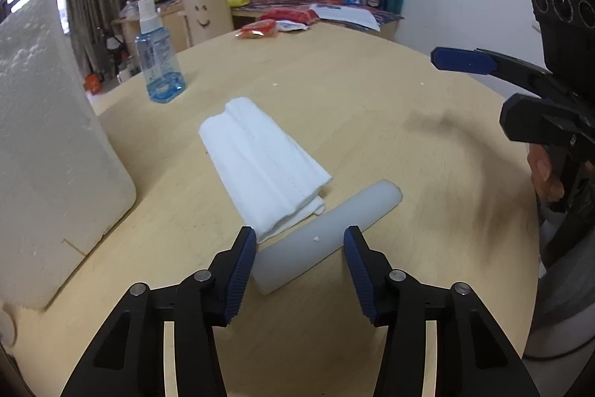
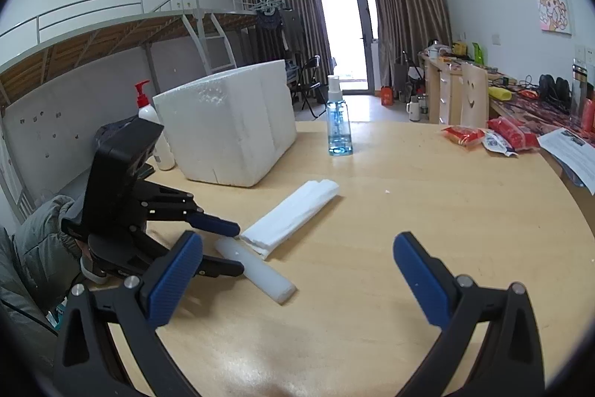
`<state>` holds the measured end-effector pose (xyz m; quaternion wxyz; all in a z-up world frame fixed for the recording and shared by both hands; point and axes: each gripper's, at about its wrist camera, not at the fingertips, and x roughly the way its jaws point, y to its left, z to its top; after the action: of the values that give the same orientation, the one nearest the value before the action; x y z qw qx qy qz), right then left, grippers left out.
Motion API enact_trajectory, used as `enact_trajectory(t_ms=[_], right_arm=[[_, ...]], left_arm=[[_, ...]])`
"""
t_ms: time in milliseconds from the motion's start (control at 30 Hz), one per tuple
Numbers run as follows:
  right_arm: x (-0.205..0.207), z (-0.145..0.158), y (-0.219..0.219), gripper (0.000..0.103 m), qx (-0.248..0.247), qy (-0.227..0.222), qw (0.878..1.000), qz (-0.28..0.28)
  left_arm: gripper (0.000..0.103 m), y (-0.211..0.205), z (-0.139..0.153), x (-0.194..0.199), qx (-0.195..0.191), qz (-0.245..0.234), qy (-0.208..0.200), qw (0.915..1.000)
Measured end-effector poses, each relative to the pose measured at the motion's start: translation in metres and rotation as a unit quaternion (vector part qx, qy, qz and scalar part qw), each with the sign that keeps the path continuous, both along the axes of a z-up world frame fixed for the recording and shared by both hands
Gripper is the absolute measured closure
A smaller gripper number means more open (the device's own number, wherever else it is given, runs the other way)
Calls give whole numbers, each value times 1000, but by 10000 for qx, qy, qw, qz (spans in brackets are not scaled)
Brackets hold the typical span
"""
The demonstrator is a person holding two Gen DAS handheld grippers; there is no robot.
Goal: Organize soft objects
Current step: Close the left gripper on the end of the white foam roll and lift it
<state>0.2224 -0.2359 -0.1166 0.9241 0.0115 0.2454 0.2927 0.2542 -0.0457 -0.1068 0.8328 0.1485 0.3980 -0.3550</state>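
White and translucent, the soft tube [image 1: 327,233] lies on the pale wooden bench [image 1: 372,99], one end between the spread blue pads of the left gripper [image 1: 299,270], which straddle it without pressing; just beside it, touching at one corner, lies the folded white cloth [image 1: 260,170]; the right gripper [image 2: 297,281] hangs wide and empty above bare bench; a foam box [image 2: 227,125] and a blue spray bottle [image 2: 338,121] stand further back.

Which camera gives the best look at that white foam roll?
The left wrist view: the foam roll lies close, between the open left gripper's fingers. In the right wrist view it is smaller, with its near end partly hidden by that gripper.
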Motion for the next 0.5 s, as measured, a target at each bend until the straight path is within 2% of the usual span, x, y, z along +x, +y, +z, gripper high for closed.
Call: enact_trajectory(t_ms=[100,233,333,500], right_arm=[[1,0,0,0,57,22,10000,7],[-1,0,2,0,41,20,10000,14],[-2,1,1,0,39,6,10000,7],[-7,3,2,0,28,-32,10000,-32]], left_arm=[[58,0,1,-5,94,-96,-52,9999],[77,3,4,-7,199,-67,-31,9998],[86,7,5,-14,235,-94,17,9997],[86,16,12,-36,190,-331,-116,9992]])
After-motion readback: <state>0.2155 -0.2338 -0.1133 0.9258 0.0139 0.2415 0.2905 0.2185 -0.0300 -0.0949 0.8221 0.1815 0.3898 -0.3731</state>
